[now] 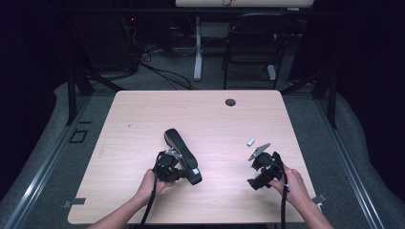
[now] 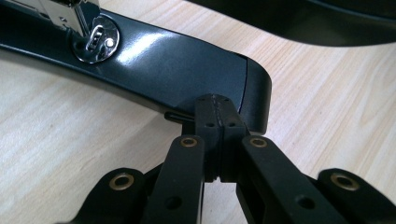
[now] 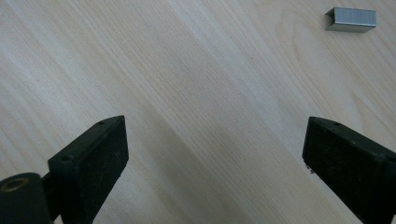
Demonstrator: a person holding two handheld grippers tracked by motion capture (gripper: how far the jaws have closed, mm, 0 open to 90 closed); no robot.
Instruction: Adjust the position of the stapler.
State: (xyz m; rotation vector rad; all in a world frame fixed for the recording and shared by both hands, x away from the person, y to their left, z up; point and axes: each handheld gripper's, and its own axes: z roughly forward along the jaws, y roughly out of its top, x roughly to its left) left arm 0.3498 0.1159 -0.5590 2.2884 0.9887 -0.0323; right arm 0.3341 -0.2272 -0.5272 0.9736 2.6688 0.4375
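A black stapler (image 1: 182, 153) lies open near the table's middle. In the left gripper view its glossy base (image 2: 154, 65) with the round metal anvil plate (image 2: 95, 39) runs across, and its upper arm (image 2: 303, 18) crosses the top right. My left gripper (image 1: 177, 168) (image 2: 218, 112) is shut, pads pressed together, with its tips against the rounded front end of the base. My right gripper (image 1: 258, 171) (image 3: 215, 158) stands open over bare wood at the right, with nothing between its jaws. A small silver strip of staples (image 1: 251, 141) (image 3: 351, 19) lies just beyond it.
The light wooden table (image 1: 143, 114) has a round cable hole (image 1: 230, 102) near its far edge. A dark chair (image 1: 253, 43) and a white desk leg (image 1: 197, 47) stand on the floor behind the table. Black curtains hang at both sides.
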